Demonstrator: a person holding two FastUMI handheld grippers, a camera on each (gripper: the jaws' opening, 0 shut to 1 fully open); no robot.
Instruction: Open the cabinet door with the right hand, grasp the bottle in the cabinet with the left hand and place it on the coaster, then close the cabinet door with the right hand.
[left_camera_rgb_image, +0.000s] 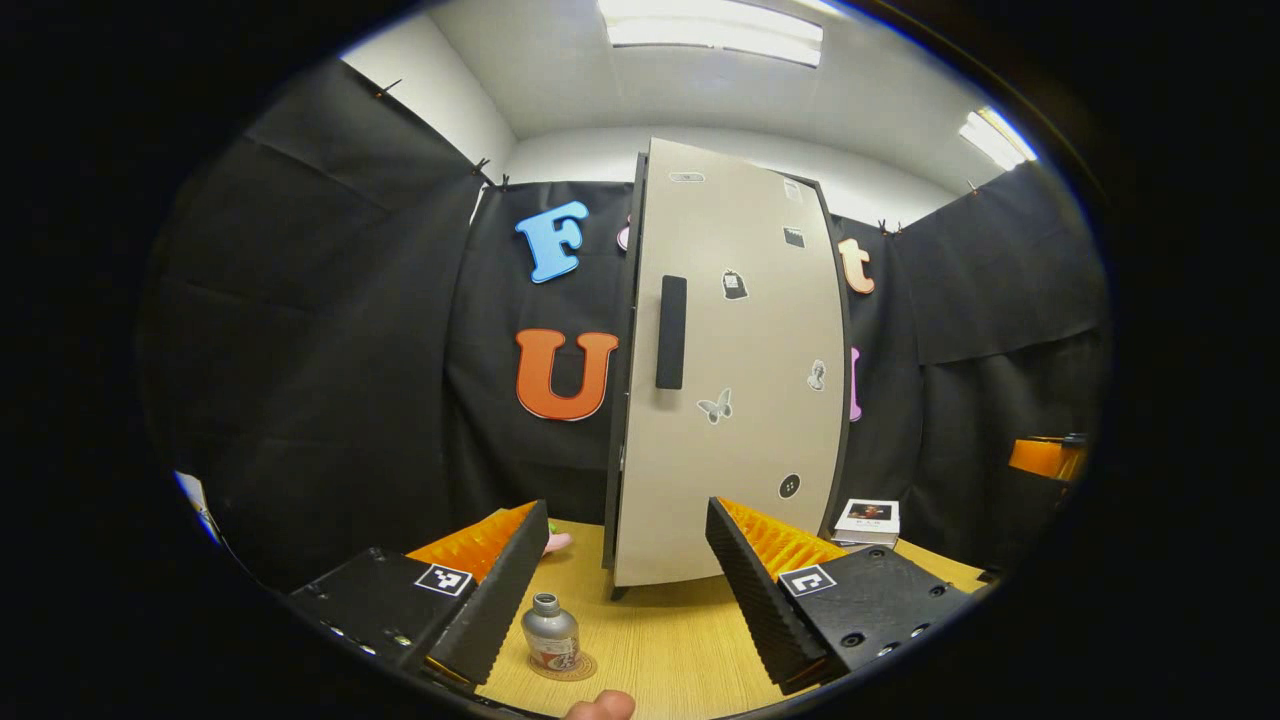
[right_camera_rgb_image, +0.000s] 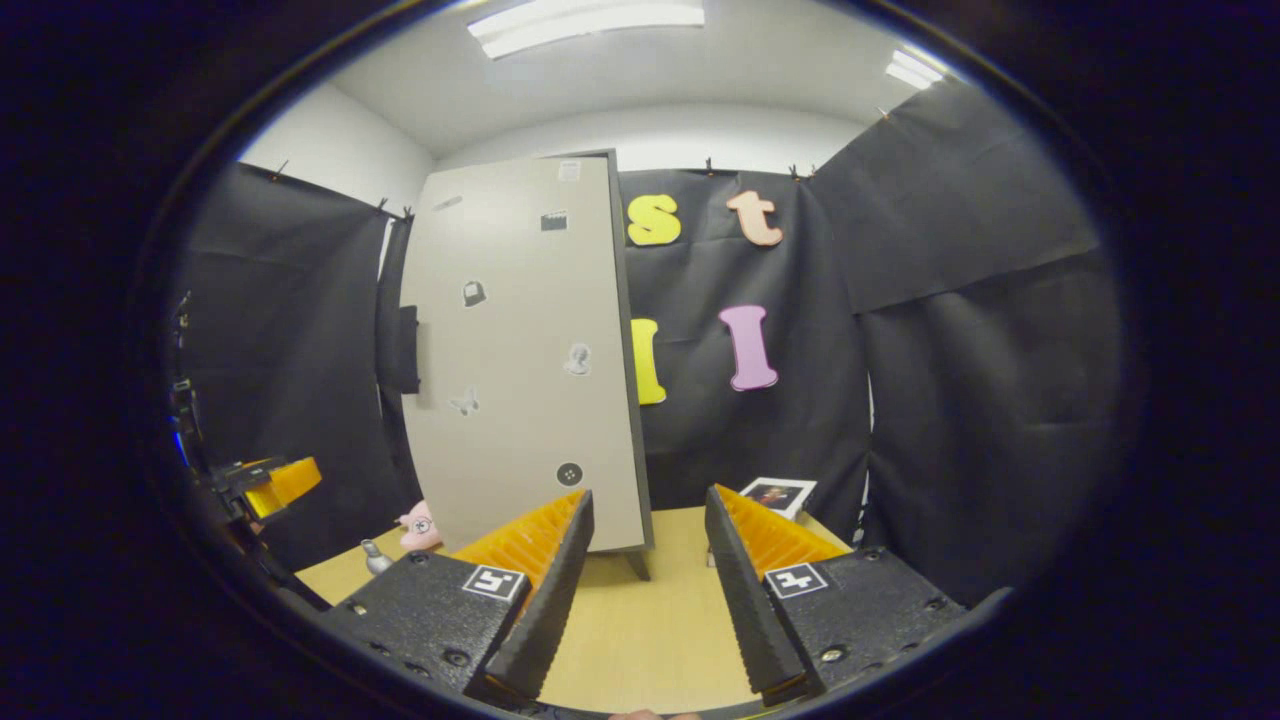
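A small silver bottle (left_camera_rgb_image: 550, 632) with a label stands upright on a round coaster (left_camera_rgb_image: 566, 667) on the wooden table, close in front of my left gripper (left_camera_rgb_image: 626, 505). That gripper is open and holds nothing; the bottle sits low beside its left finger. Behind stands the tall beige cabinet door (left_camera_rgb_image: 730, 380) with a black handle (left_camera_rgb_image: 671, 332); it looks shut against the cabinet body. My right gripper (right_camera_rgb_image: 649, 495) is open and empty, a little way from the door (right_camera_rgb_image: 520, 350). The bottle (right_camera_rgb_image: 375, 556) is small at the left of the right gripper view.
A pink toy (right_camera_rgb_image: 418, 525) lies on the table left of the cabinet. A small box with a picture (left_camera_rgb_image: 868, 520) lies right of the cabinet by the cloth wall. The wooden table (right_camera_rgb_image: 650, 620) spreads in front of the cabinet. The other gripper (left_camera_rgb_image: 1045, 458) shows far right.
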